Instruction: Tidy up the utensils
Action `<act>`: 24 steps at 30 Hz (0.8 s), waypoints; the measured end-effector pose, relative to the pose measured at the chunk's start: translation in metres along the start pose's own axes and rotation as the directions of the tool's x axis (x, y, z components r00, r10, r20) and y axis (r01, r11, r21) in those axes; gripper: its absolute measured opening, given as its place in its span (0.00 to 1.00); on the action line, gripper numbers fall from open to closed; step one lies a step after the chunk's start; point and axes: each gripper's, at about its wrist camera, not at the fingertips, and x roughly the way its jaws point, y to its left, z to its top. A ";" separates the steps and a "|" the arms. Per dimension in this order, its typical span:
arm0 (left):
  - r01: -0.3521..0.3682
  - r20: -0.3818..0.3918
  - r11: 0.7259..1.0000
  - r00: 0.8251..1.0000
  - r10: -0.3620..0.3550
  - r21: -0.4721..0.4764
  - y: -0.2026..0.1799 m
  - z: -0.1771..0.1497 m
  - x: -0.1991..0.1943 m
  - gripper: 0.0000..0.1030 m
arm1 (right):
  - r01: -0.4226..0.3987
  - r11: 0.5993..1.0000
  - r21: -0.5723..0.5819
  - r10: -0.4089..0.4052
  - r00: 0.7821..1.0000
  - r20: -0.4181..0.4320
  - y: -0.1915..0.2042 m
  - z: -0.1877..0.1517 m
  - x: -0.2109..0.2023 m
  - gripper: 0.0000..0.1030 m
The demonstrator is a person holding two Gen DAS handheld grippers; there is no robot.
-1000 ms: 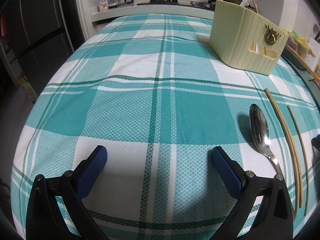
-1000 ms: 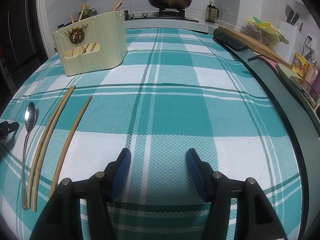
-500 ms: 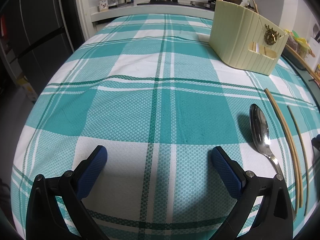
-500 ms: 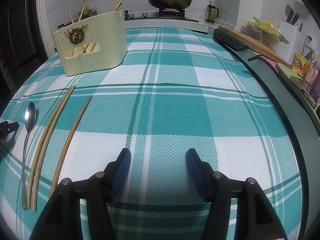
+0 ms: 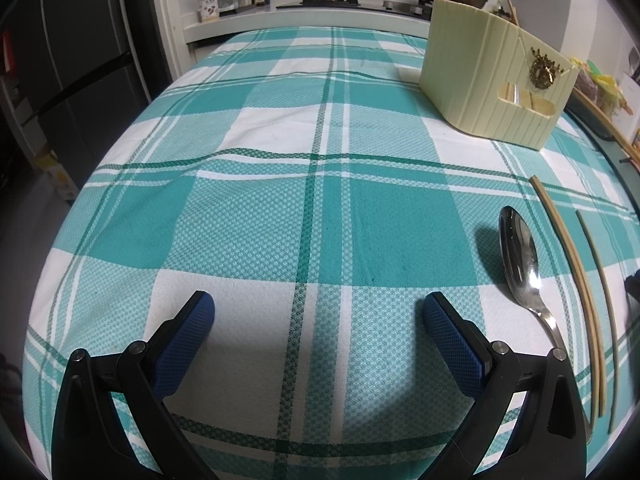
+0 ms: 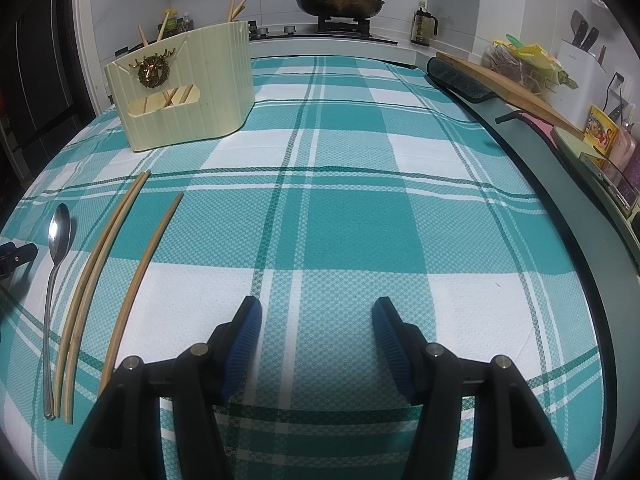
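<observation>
A metal spoon [image 5: 520, 256] lies on the teal plaid tablecloth [image 5: 280, 220], right of my open, empty left gripper [image 5: 318, 312]. Beside it lie a pair of wooden chopsticks [image 5: 572, 276] and a single chopstick [image 5: 600, 292]. In the right wrist view the spoon [image 6: 58, 240], the pair [image 6: 100, 248] and the single chopstick [image 6: 144, 264] lie left of my open, empty right gripper [image 6: 316, 316]. A cream utensil holder [image 5: 488, 80] stands at the back, also in the right wrist view [image 6: 184, 84], with chopsticks in it.
A stove with a lidded pan [image 6: 340, 0] stands past the table's far end. A wooden board [image 6: 504, 84], a dark mat [image 6: 460, 80] and packets sit on the counter along the right. A dark fridge [image 5: 60, 60] stands left of the table.
</observation>
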 end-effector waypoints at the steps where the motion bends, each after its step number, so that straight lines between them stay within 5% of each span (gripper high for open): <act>1: 0.000 0.000 1.000 1.000 0.000 0.000 0.000 0.000 0.000 1.00 | 0.000 1.000 0.000 0.000 1.000 0.000 0.000 0.000 0.000 0.58; 24: 0.002 0.001 1.000 1.000 -0.002 -0.002 0.001 0.001 0.000 1.00 | 0.000 1.000 0.000 0.000 1.000 0.000 0.000 0.000 0.000 0.58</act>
